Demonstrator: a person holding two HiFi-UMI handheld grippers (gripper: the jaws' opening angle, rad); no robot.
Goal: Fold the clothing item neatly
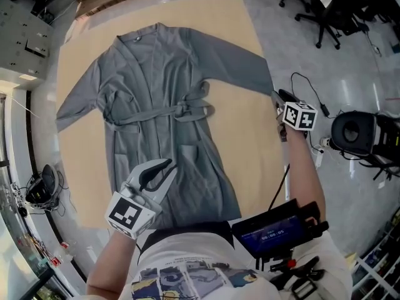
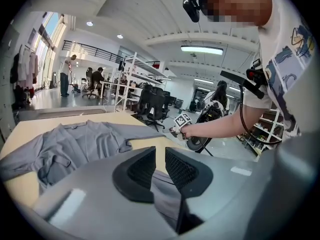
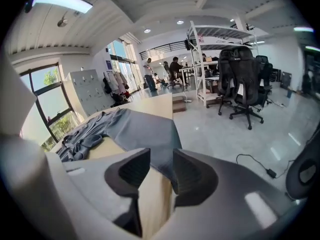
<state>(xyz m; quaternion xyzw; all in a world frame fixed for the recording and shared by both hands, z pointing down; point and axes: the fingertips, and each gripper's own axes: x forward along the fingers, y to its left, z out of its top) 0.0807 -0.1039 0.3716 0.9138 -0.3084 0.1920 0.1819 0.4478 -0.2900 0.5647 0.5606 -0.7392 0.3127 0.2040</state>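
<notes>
We saw a grey robe point(image 1: 159, 74) lying flat on a tan table point(image 1: 250, 149). Its collar pointed away from us and its bottom edge lay close to us. A grey belt point(image 1: 150, 114) was tied round its middle, and the knot point(image 1: 187, 110) sat a bit to the right. Both sleeves were spread out to the sides.

Our left gripper point(image 1: 161, 167) was over the bottom part of the robe, near the hem. In the left gripper view, the claw was narrow. There was only a thin gap between the two black pads point(image 2: 137, 171). We could see grey cloth and a bit of the table through that gap. The pads were not squeezing anything.

Our right gripper point(image 1: 277, 99) was at the end of one sleeve point(image 1: 250, 67), by the right edge of the table. In the right gripper view, the claw was partly open, wider than the left one. The dark end of the sleeve point(image 3: 145, 131) and the edge of the table showed in the gap between the pads. The pads were not pinching the cloth.

Past the table there was a shiny grey floor point(image 3: 225, 139). Black office chairs point(image 3: 240, 74) stood on it beside a white rack point(image 3: 210, 44). A black cable point(image 3: 255, 164) lay on the floor. Far back in the room, some people point(image 3: 150, 74) were standing and sitting.
</notes>
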